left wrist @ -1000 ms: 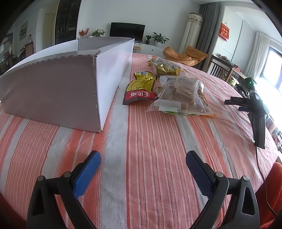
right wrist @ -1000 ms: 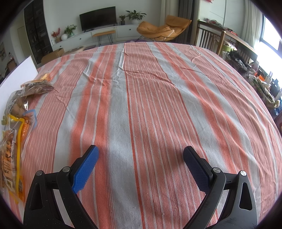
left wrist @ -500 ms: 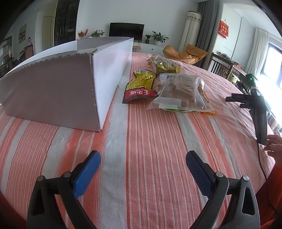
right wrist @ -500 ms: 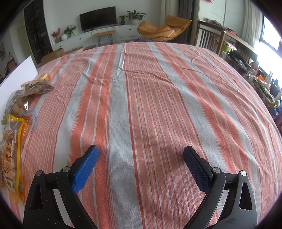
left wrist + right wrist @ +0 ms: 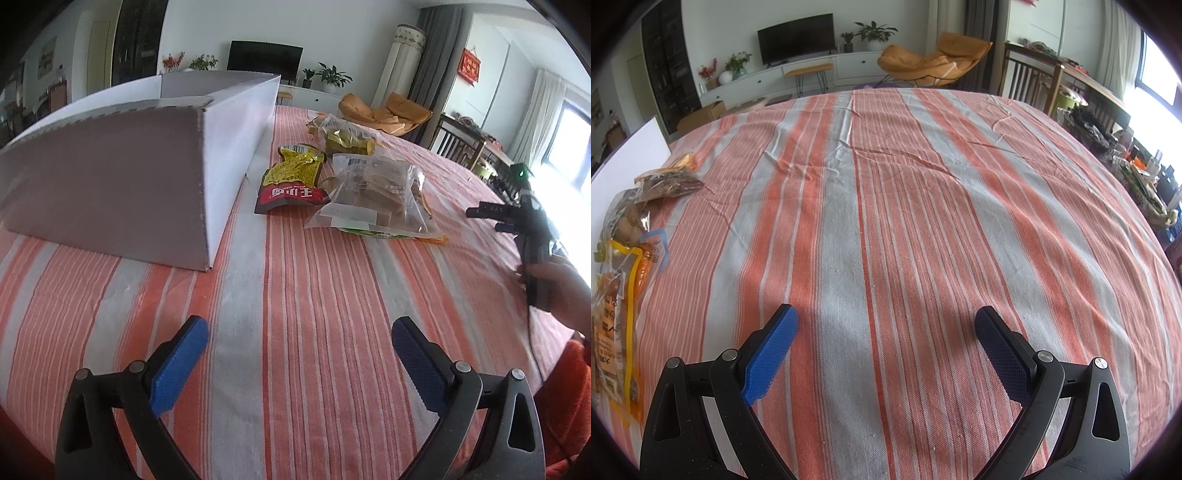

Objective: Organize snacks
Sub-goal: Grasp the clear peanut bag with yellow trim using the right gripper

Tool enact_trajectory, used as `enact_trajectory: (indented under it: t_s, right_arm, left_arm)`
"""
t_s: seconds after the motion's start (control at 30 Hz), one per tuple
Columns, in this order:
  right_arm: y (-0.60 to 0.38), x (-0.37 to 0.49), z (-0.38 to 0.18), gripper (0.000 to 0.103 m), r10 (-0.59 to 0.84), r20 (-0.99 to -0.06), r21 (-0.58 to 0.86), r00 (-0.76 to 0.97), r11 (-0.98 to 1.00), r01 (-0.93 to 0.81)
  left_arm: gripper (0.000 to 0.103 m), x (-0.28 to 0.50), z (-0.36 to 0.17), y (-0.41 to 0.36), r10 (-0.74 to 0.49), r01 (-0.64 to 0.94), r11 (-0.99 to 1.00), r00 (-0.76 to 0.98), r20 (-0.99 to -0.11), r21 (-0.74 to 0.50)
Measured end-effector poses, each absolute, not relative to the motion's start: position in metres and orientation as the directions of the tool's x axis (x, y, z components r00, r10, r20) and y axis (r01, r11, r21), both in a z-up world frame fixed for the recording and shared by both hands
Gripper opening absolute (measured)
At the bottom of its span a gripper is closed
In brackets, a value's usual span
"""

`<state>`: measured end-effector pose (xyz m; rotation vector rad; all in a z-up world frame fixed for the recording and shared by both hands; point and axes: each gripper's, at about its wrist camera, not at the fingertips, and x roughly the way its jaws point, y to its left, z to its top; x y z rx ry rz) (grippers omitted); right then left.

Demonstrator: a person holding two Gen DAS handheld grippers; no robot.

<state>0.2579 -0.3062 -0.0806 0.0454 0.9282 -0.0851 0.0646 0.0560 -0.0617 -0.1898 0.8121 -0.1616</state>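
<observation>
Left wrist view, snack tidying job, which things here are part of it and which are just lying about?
Part of the job:
- white cardboard box
- red and yellow snack packet
- clear bag of brown biscuits
- clear bag with yellow wrappers
- left gripper, jaws open
- right gripper, held by a hand

Just lying about:
- striped tablecloth
- television
- orange armchair
- potted plant

A red-and-yellow snack pouch [image 5: 293,181] lies flat just beside a white cardboard box [image 5: 155,162]. A clear bag of brown cakes [image 5: 373,192] overlaps its right edge; another clear packet [image 5: 341,134] lies behind.
</observation>
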Motion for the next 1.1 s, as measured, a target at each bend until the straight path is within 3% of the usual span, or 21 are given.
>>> enact_trajectory:
  t_s: [0.3,0.33,0.4,0.47,0.63,0.93,1.0,1.03,1.07,1.1]
  right_arm:
    - [-0.307,0.268,-0.08,0.097,-0.039,-0.837,0.017,0.545,0.995,0.098]
    - [-0.306,0.268,-0.076,0.097,-0.012,-0.854,0.055,0.52,0.992,0.114]
    - [-0.289,0.258,-0.064,0.096,0.173,-0.843,0.239,0.51,0.969,0.067]
    - [-0.25,0.247,-0.052,0.095,0.277,-0.838,0.287,0.471,0.956,-0.052]
    - [-0.155,0.231,-0.044,0.094,0.297,-0.853,0.191,0.428,0.943,-0.274]
    - [-0.102,0.251,-0.071,0.094,0.184,-0.881,0.089,0.437,0.969,-0.229]
    - [-0.104,0.25,-0.071,0.089,0.189,-0.872,0.095,0.451,0.97,-0.223]
    - [-0.108,0.247,-0.07,0.077,0.178,-0.868,0.084,0.463,0.973,-0.217]
    - [-0.111,0.245,-0.069,0.072,0.171,-0.867,0.076,0.469,0.974,-0.214]
    - [-0.116,0.243,-0.067,0.071,0.176,-0.867,0.081,0.466,0.973,-0.216]
  left_arm:
    - [0.1,0.064,-0.063,0.049,-0.194,0.083,0.979,0.676,-0.711,-0.188]
    - [0.101,0.064,-0.063,0.05,-0.201,0.081,0.977,0.678,-0.707,-0.199]
    - [0.102,0.065,-0.063,0.051,-0.208,0.075,0.974,0.681,-0.702,-0.216]
    - [0.102,0.067,-0.063,0.052,-0.209,0.072,0.973,0.681,-0.702,-0.219]
    - [0.102,0.063,-0.062,0.057,-0.236,0.075,0.965,0.676,-0.698,-0.253]
    - [0.102,0.064,-0.062,0.057,-0.241,0.072,0.962,0.675,-0.697,-0.262]
    - [0.102,0.064,-0.062,0.056,-0.241,0.077,0.963,0.675,-0.697,-0.258]
    - [0.102,0.064,-0.062,0.056,-0.24,0.078,0.964,0.675,-0.697,-0.255]
    - [0.102,0.064,-0.062,0.055,-0.237,0.078,0.964,0.676,-0.698,-0.252]
    - [0.102,0.065,-0.062,0.055,-0.232,0.076,0.966,0.676,-0.699,-0.247]
